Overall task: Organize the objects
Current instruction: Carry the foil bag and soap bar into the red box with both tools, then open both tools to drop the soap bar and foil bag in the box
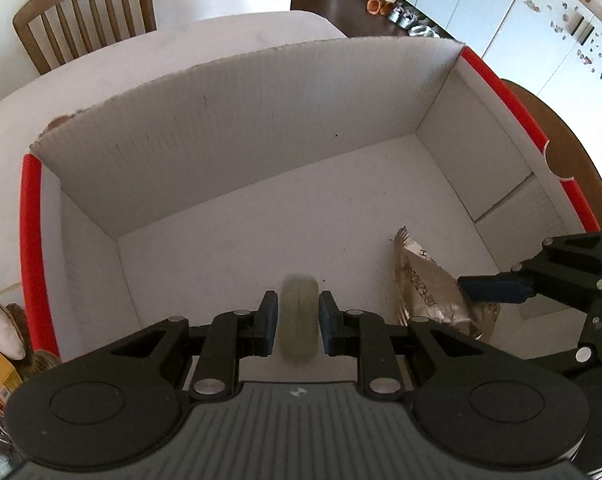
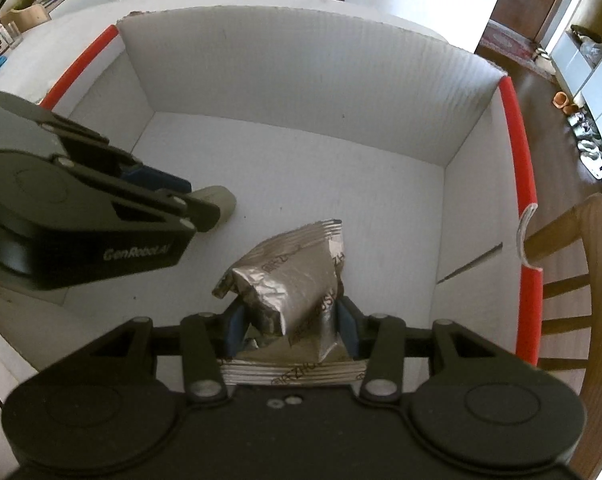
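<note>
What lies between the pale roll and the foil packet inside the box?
Nothing: bare white floor of the box separates the pale roll from the foil packet, clearest in the right wrist view.

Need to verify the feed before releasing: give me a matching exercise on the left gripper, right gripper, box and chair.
Things:
1. left gripper
2. right gripper
3. cardboard box
4. wooden chair

States:
A. behind the table, beyond the box
B. shut on the pale tape roll
C. red-edged, both items inside
D. shut on the silver foil packet

Pairs: 1-B, 2-D, 3-C, 4-A
</note>
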Motion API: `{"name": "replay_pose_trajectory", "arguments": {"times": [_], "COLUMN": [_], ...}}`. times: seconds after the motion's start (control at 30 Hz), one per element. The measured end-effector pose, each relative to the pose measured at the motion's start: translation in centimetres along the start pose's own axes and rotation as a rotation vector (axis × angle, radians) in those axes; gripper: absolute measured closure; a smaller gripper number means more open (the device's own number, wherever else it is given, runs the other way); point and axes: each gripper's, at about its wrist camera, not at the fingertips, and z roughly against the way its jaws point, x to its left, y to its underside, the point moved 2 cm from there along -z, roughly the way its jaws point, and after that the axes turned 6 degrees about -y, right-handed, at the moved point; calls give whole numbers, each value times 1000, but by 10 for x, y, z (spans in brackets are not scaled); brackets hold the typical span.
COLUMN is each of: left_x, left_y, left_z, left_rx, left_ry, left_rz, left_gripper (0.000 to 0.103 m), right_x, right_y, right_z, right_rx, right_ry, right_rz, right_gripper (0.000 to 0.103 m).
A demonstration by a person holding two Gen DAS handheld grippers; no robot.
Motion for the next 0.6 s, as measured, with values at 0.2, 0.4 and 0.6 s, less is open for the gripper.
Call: {"name": "replay_pose_trajectory", "arguments": {"times": [0.2, 0.4, 0.6], "left_x": [3, 10, 12], "left_y": [-5, -17, -16], "left_z": [13, 34, 61], "left_rx": [-31, -74, -137], "left_ry": [-5, 4, 42], "left_rz": [6, 24, 41], "left_gripper": [82, 81, 81], "right_x": [-8, -15, -10], "right_y": [-7, -3, 2], "right_z": [11, 28, 48], "right_rx": [-26, -69, -133], "right_ry": [5, -9, -1], "right_rz": [-14, -41, -50], "right_gripper": [44, 42, 41]}}
